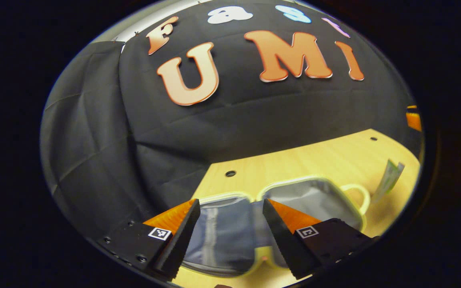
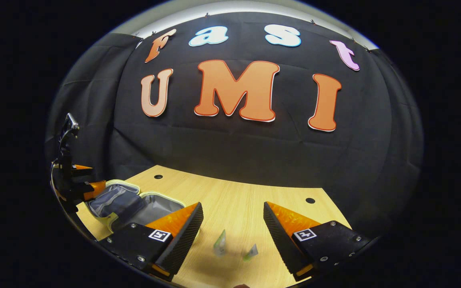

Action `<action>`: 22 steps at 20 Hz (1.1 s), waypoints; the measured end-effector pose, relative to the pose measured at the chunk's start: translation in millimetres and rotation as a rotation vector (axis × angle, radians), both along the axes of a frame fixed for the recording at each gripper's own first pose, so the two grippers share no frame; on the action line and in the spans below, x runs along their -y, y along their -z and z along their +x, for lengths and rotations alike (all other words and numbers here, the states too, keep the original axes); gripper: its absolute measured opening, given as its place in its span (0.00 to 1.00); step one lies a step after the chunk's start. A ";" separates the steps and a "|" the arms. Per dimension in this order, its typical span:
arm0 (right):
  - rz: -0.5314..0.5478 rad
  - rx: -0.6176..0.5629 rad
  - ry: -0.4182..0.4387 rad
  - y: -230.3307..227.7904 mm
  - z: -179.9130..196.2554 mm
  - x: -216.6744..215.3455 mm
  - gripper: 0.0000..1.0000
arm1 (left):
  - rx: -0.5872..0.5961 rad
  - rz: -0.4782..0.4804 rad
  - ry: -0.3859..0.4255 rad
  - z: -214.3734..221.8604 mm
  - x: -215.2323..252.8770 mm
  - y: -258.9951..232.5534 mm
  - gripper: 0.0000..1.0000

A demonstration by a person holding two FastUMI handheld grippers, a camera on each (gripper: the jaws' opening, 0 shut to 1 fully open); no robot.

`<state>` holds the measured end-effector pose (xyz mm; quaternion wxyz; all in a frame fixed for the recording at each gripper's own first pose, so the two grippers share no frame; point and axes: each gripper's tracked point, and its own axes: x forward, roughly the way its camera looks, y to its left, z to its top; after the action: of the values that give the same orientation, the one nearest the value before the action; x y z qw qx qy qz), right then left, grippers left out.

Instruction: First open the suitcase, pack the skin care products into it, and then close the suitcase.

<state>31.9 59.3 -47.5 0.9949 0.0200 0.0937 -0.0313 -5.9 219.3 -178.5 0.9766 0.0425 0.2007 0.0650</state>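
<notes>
A black cloth wall is hanging behind a light wooden table point(image 2: 234, 200) with small round holes in it. On the table, a little suitcase point(image 1: 230, 228) is lying wide open, with its two halves flat side by side and its grey lining facing up. It has a pale yellow-green rim and a loop handle point(image 1: 356, 196) on one end. In the left gripper view, the left gripper point(image 1: 228, 228) is hovering right above the open suitcase and tipping down toward it. Its two fingers are standing wide apart, and they are holding nothing. A small green and white packet point(image 1: 390, 180) is standing on the table just past the handle. In the right gripper view, the right gripper point(image 2: 232, 236) is hanging low over the bare wood, well apart from the suitcase point(image 2: 134, 204), which is sitting off to the side. Its fingers are also spread wide with nothing between them. Two small skin care packets point(image 2: 220, 244) are standing on the table in the gap in front of those fingers, close to each other. The left gripper point(image 2: 80, 180) is showing far off at the edge of that view, beside the suitcase.
</notes>
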 end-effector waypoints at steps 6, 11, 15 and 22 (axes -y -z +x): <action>0.012 -0.018 -0.031 23.1 -20.0 36.5 0.95 | -0.004 -0.101 0.129 1.7 148.4 -11.0 0.99; -0.018 -0.045 -0.100 46.1 -31.0 49.8 0.96 | -0.012 -0.141 0.215 -1.4 234.6 -3.0 0.99; -0.012 -0.073 -0.136 71.6 -33.0 53.7 0.96 | -0.008 -0.192 0.295 -5.4 302.5 16.4 0.99; -0.013 -0.147 -0.171 128.2 -27.1 55.9 0.96 | -0.062 -0.246 0.373 16.3 366.4 81.1 0.98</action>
<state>4.8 3.4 -175.7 0.9845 0.0029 0.1674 0.0516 10.3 -147.1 -259.6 0.9628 -0.0387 0.2259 -0.1429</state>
